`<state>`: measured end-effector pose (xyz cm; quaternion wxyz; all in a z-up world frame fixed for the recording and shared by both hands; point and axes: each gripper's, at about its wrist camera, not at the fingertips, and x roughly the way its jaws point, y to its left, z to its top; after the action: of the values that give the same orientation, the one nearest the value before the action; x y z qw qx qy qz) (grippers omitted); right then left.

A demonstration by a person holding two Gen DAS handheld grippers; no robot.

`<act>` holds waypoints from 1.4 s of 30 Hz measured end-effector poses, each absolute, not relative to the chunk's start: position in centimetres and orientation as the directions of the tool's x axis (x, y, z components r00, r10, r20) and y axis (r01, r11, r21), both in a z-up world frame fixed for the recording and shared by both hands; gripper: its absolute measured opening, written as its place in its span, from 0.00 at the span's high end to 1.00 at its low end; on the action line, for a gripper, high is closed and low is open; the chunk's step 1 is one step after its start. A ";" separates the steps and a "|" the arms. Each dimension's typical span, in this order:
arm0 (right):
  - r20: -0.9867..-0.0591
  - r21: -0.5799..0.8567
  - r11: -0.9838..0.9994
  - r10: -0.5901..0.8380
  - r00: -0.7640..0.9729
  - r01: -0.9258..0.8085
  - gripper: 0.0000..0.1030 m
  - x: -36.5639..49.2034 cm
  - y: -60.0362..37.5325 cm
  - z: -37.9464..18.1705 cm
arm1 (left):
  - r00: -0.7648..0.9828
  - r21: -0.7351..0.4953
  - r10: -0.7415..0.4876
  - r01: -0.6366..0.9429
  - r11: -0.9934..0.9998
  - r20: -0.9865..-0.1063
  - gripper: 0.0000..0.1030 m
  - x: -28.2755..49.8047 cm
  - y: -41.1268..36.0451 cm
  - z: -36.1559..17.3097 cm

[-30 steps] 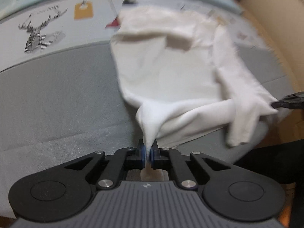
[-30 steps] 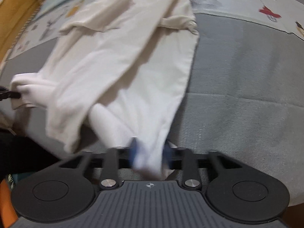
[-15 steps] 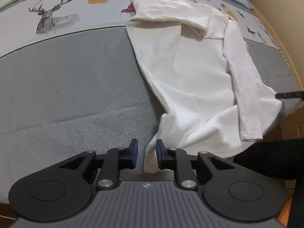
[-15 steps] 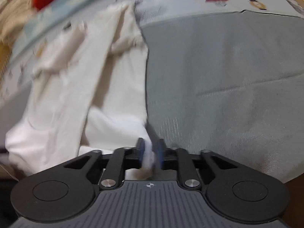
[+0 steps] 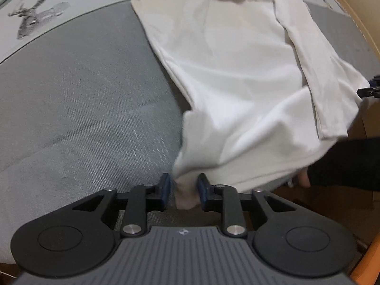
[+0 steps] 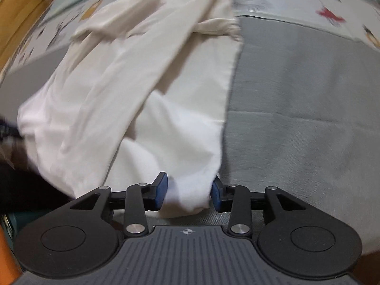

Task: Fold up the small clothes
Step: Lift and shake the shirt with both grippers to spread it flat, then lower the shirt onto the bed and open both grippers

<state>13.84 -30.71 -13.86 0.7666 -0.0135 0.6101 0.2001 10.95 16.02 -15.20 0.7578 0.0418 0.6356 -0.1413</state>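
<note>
Left wrist view: your left gripper (image 5: 182, 191) sits at the bottom centre with its jaws slightly spread. A corner of the white garment (image 5: 232, 71) hangs between the blue pads (image 5: 164, 190), but they don't clamp it. The garment lies spread over the grey bed cover (image 5: 83, 99), filling the centre and upper right of the frame, with a long sleeve (image 5: 315, 71) running down the right. The tip of the other gripper shows at the right edge. Risk: the corner is bunched, so if you pull away with fabric snagged on a pad you'll drag the hem and wrinkle the spread. A second ago these jaws pinched that corner tight, with the cloth lifted in a peak; half a second ago they were apart, and they have just been closing a little, corner loose between them.

Right wrist view: your right gripper (image 6: 188, 193), bottom centre, is spread wide, with the garment's other hem corner (image 6: 187, 197) loose between the pads. The garment runs from there to the upper left. The frame is blurred. Risk: the sleeve lies diagonally across the body, so folding now traps it crooked. Earlier the pads were shut on this corner; they have just been opening.
</note>
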 end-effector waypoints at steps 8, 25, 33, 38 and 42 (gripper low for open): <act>-0.889 0.317 0.880 0.406 0.213 -0.353 0.91 13.4 -31.7 -11.3 | 0.238 -0.250 -0.328 0.304 0.919 -0.914 0.95 9.2 17.8 -11.0; -0.940 0.199 0.962 0.241 0.243 -0.186 0.75 14.8 -32.7 -12.8 | 0.224 -0.228 -0.320 0.356 0.906 -0.921 0.94 9.1 17.7 -12.3; -0.940 0.044 0.984 0.099 0.327 -0.171 0.72 15.5 -32.0 -12.3 | 0.155 -0.046 -0.107 0.351 0.935 -0.982 0.80 10.6 15.4 -16.3; -0.860 0.168 0.974 0.219 0.462 -0.149 0.72 15.8 -30.7 -9.3 | 0.281 -0.071 -0.137 0.233 0.970 -0.950 0.78 12.4 15.8 -13.8; -0.875 0.238 0.950 0.299 0.380 -0.201 0.70 16.9 -27.8 -10.7 | 0.312 -0.043 -0.109 0.210 0.977 -0.944 0.78 14.1 14.3 -13.3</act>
<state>16.86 -27.77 -10.69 0.8295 0.0459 0.5358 0.1508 14.05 14.30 -13.35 0.8086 0.0436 0.5784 -0.0986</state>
